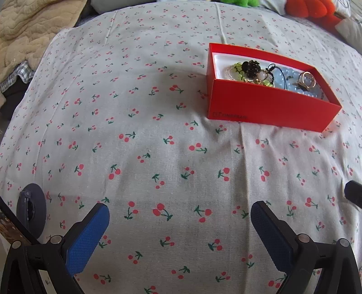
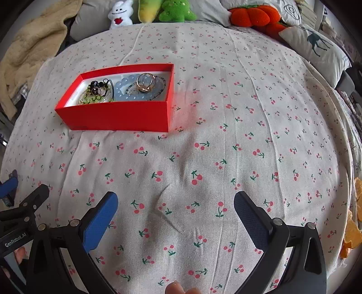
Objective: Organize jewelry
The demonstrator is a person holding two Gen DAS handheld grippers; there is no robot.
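right wrist view: red box (image 2: 117,115) holds jewelry (image 2: 126,89). left gripper (image 1: 179,222), right gripper (image 2: 175,208) both spread wide, empty (over cloth (image 2: 226,135)). advice: approach box from above, pinch single piece.

Bright soft daylight, faint shadows, strong fisheye curvature, edges perhaps slightly blurred

Bedroom: cherry-print bedsheet (image 2: 226,113), plush toys (image 2: 176,10)
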